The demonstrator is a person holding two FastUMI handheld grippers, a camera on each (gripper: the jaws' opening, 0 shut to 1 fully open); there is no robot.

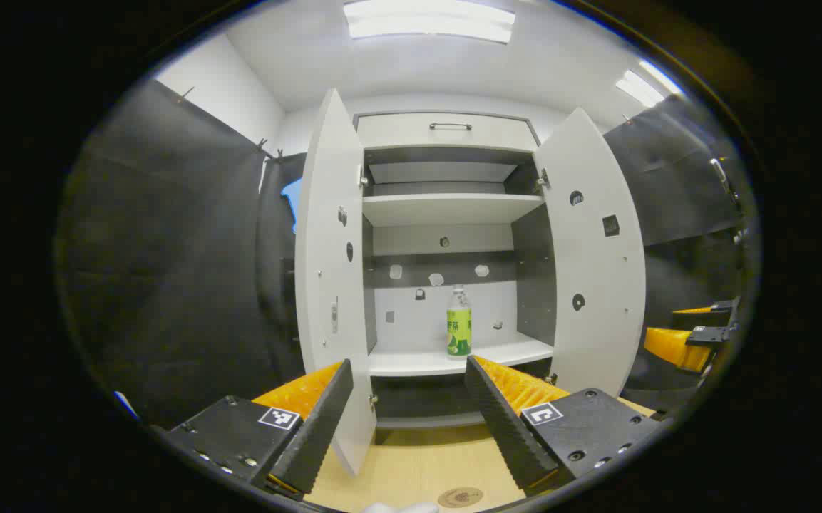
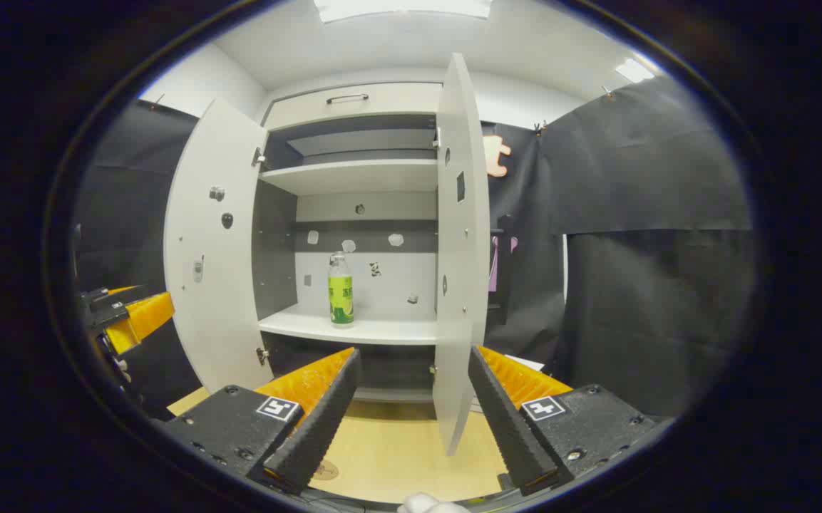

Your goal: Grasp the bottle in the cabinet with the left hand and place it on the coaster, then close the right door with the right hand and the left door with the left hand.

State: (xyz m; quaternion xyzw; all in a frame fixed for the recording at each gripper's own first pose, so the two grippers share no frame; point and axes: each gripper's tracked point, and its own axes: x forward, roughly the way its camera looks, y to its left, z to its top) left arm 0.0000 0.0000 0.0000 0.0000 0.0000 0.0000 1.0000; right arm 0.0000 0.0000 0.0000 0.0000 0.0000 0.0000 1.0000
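At the bottom of the left gripper view, the left hand-held gripper (image 1: 407, 420) is spread and empty, with ribbed fingers. Below it, a round coaster (image 1: 460, 496) lies on the wooden counter (image 1: 411, 467), partly cut off. In the right gripper view, the right hand-held gripper (image 2: 414, 413) is likewise spread. Mid-frame, the plastic bottle (image 1: 458, 322) stands upright on the cabinet (image 1: 446, 214) shelf, both doors open.
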